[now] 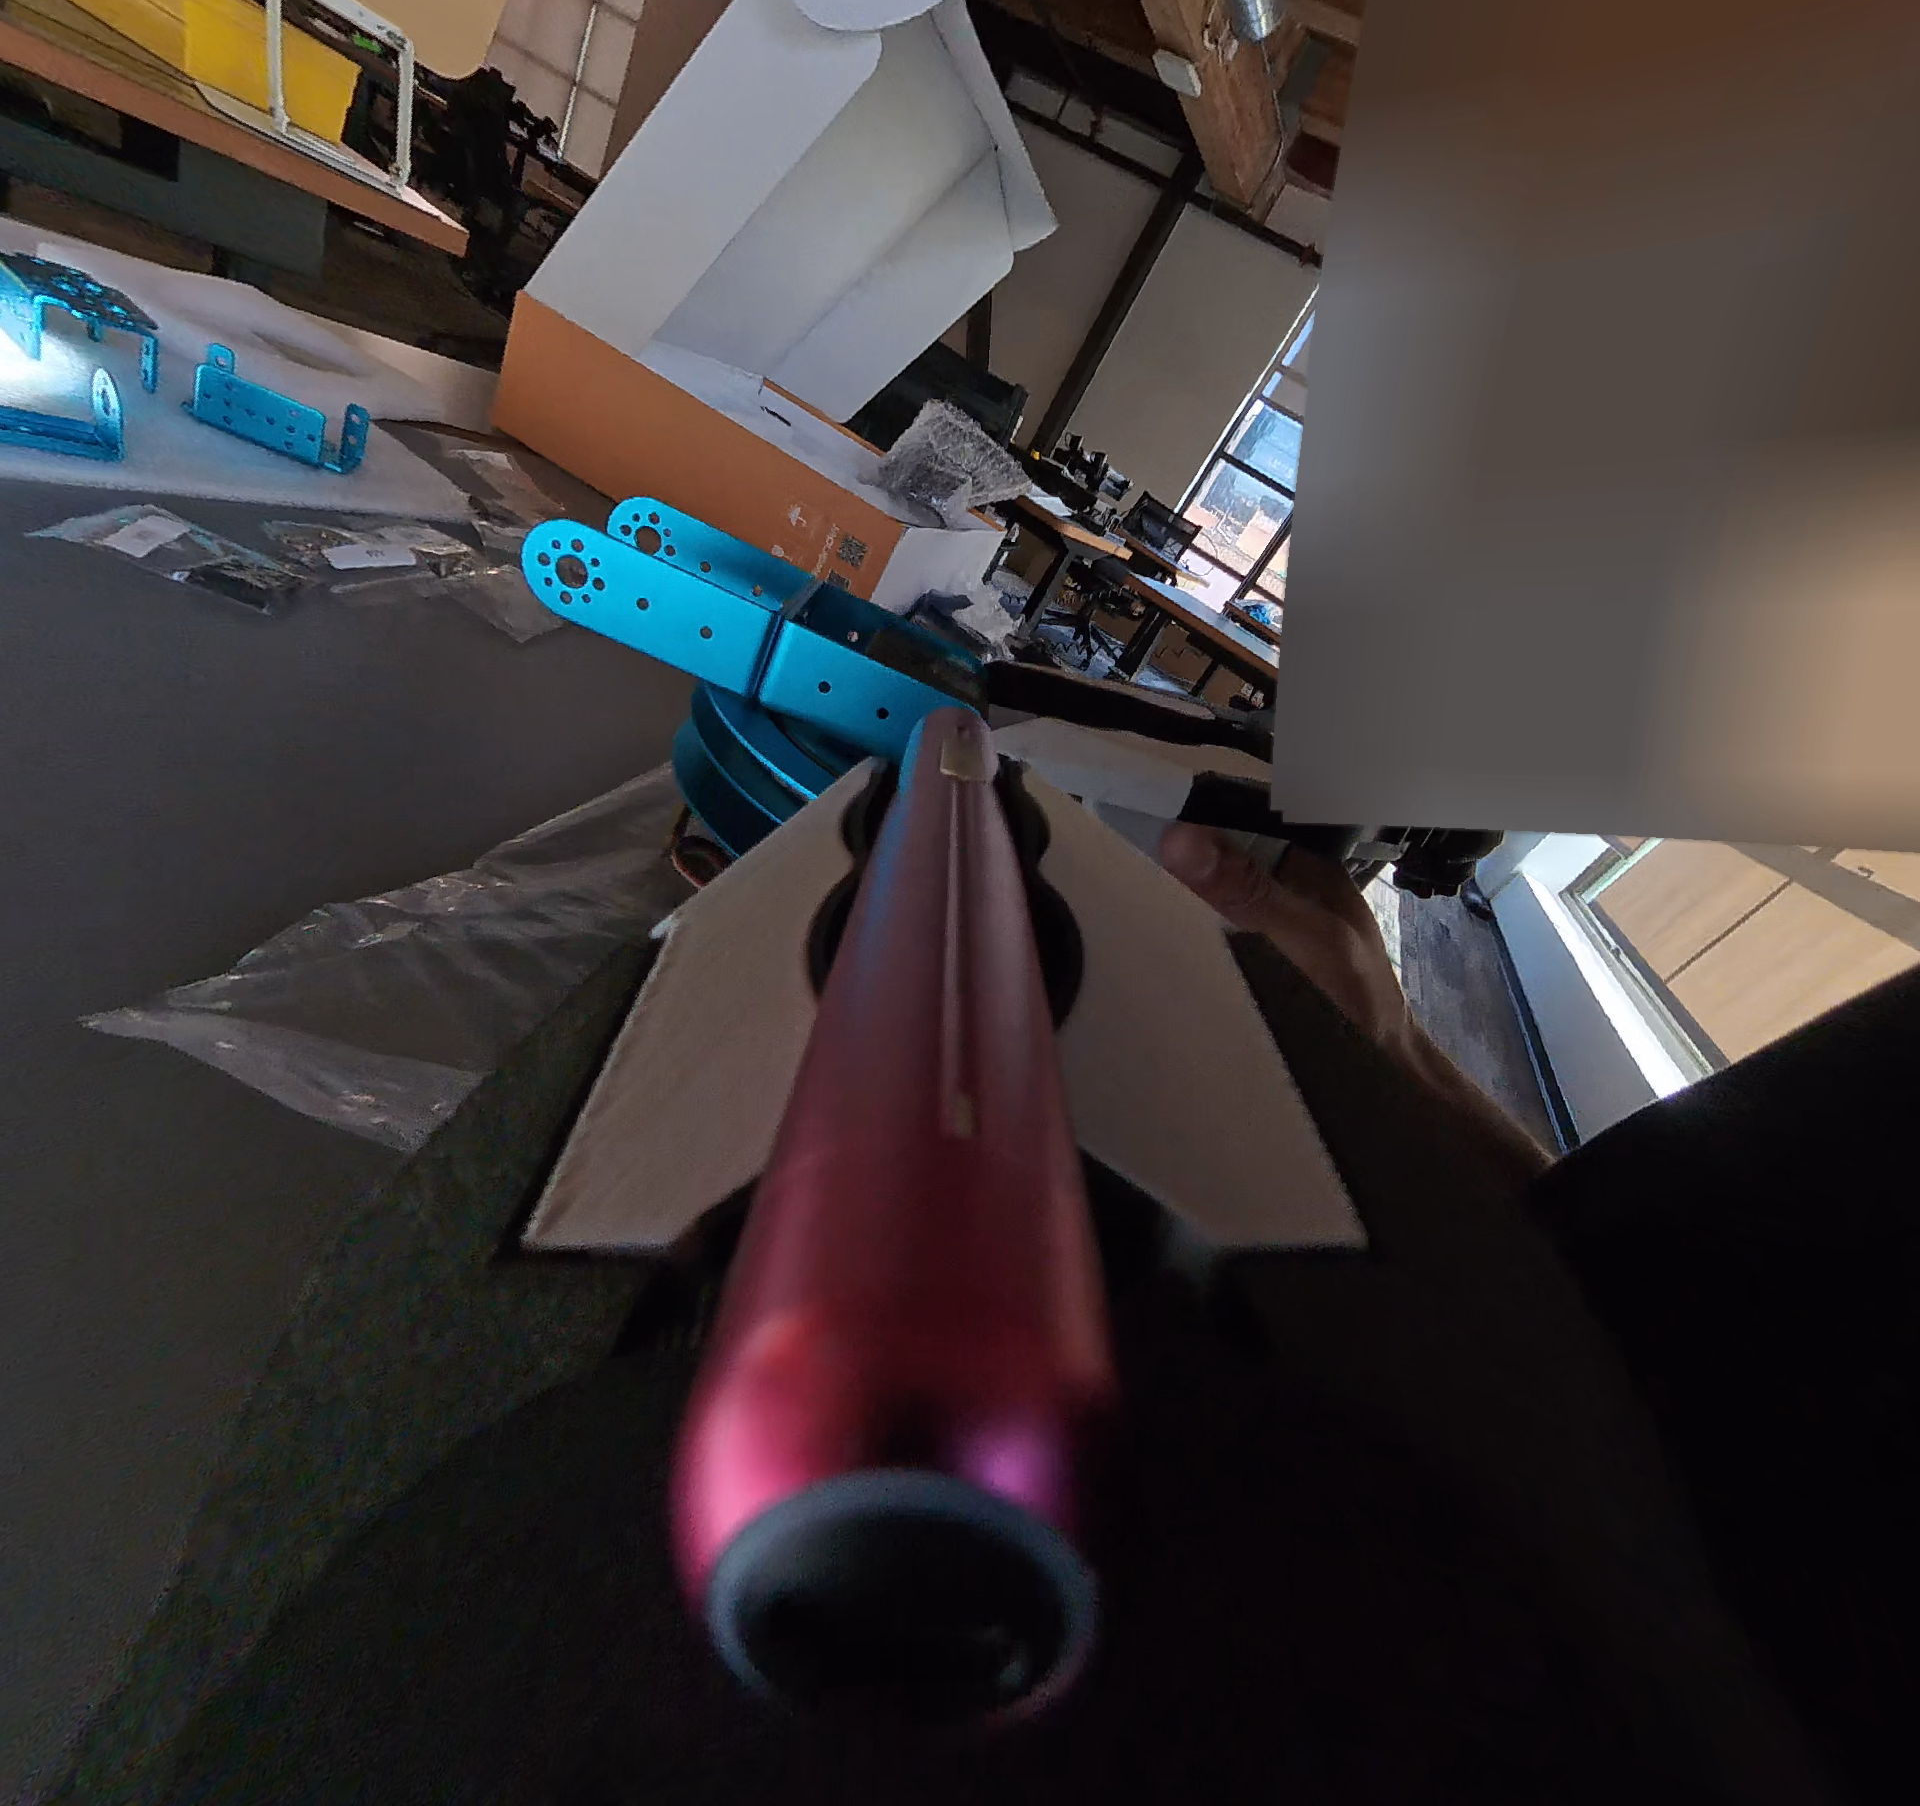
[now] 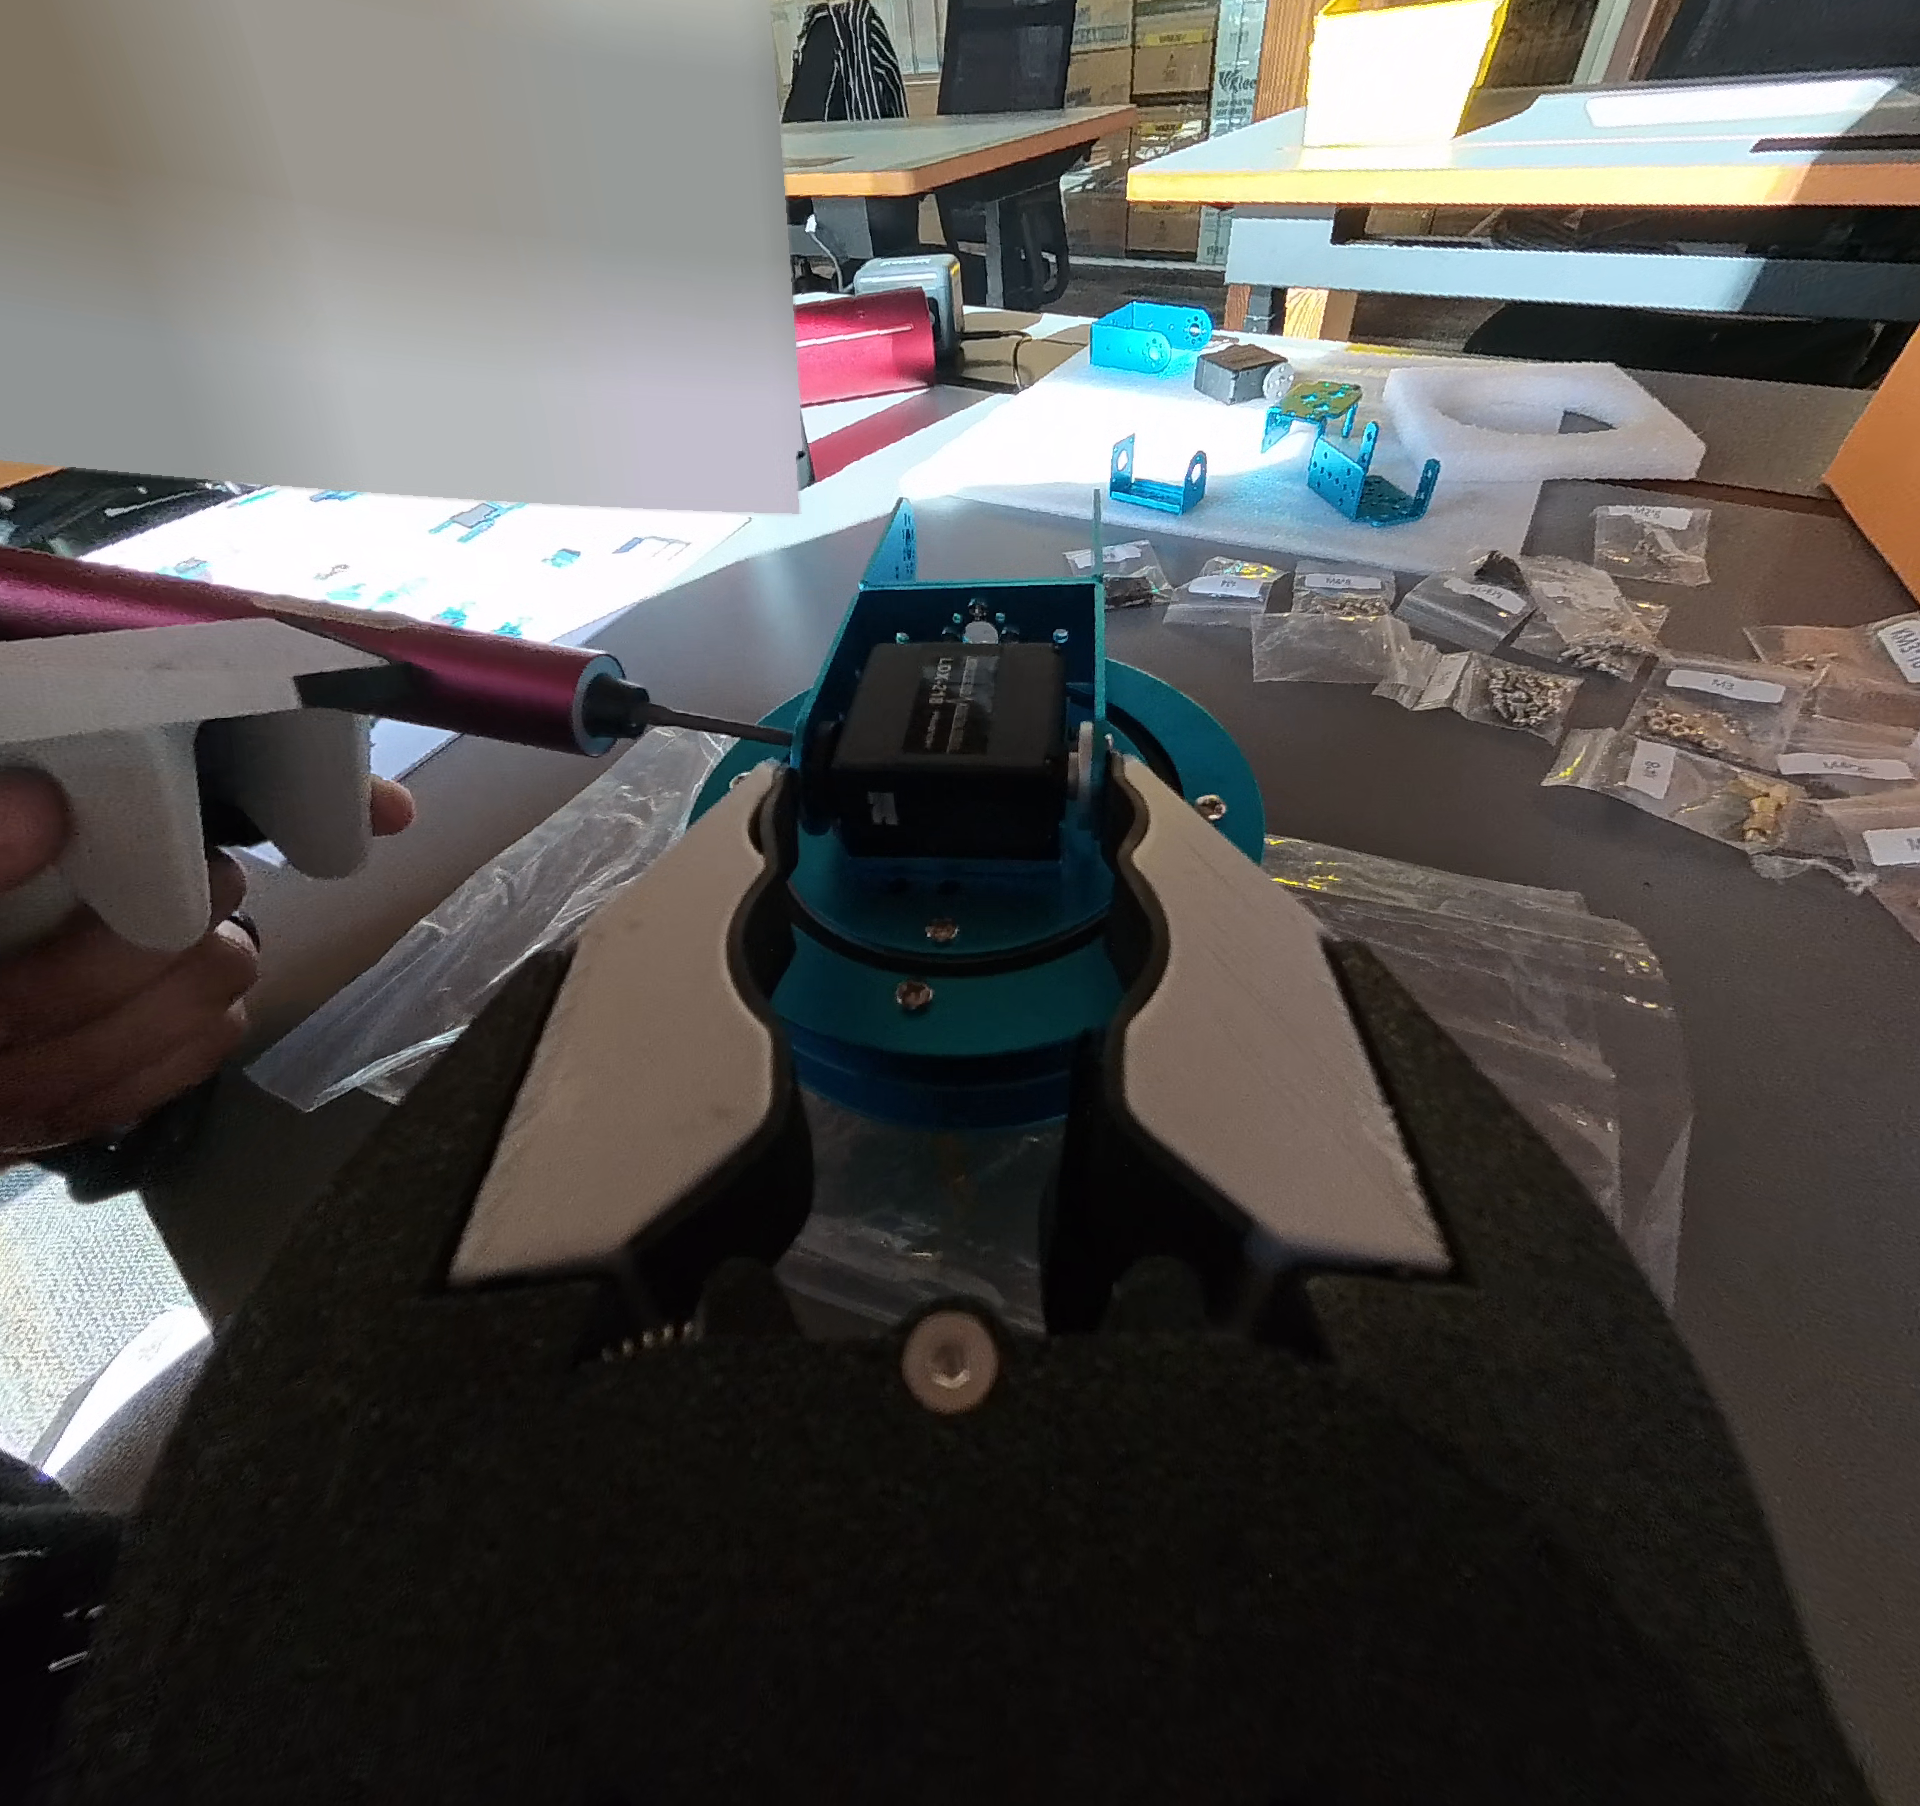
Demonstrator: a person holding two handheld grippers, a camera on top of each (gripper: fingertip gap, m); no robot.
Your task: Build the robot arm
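My left gripper [image 1: 940, 780] is shut on a magenta electric screwdriver [image 1: 925, 1081], which runs forward between the fingers. In the right wrist view the screwdriver [image 2: 457, 670] comes in from the left and its thin bit [image 2: 717, 726] touches the left side of a blue metal bracket [image 2: 883, 613]. The bracket holds a black servo motor [image 2: 951, 738] and stands on a round blue base [image 2: 935, 987]. My right gripper [image 2: 940, 785] is shut on the bracket with the servo, one fingertip on each side. The bracket [image 1: 727, 613] also shows in the left wrist view.
Several loose blue brackets [image 2: 1361, 494] lie on a white foam sheet [image 2: 997, 478]. Small bags of screws [image 2: 1507, 634] lie at the right. A clear plastic bag [image 2: 1486, 987] lies under the base. An open cardboard box [image 1: 748, 302] stands behind. An instruction sheet [image 2: 416, 561] lies left.
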